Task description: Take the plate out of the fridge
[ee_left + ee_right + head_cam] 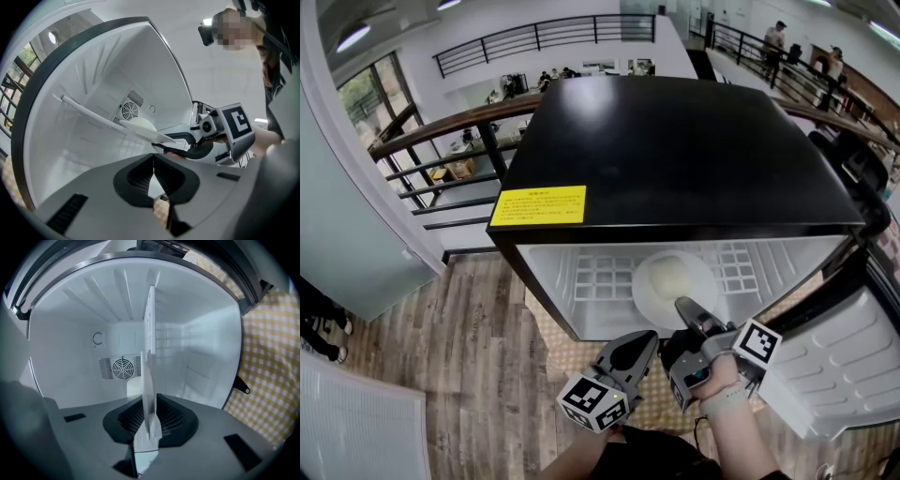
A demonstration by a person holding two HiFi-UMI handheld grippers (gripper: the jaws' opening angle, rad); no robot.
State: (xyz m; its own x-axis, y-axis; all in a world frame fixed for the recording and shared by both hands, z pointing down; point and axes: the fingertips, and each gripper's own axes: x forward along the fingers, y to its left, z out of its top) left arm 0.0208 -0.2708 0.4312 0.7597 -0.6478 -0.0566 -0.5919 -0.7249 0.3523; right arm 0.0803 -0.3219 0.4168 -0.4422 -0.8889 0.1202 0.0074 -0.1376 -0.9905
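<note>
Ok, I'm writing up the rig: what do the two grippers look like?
The left gripper and right gripper: grey moulded bodies, dark ribbed jaw pads, each with a white cube bearing black square markers. A pale wristband shows on the right.

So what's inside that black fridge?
A white plate lies on a wire shelf, its rim pinched by the right gripper. A round fan grille sits on the back wall. The shelf under the plate is covered.

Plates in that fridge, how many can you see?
1. The plate lies on the wire shelf inside the fridge, its near rim clamped by the right gripper. More could hide lower down.
</note>
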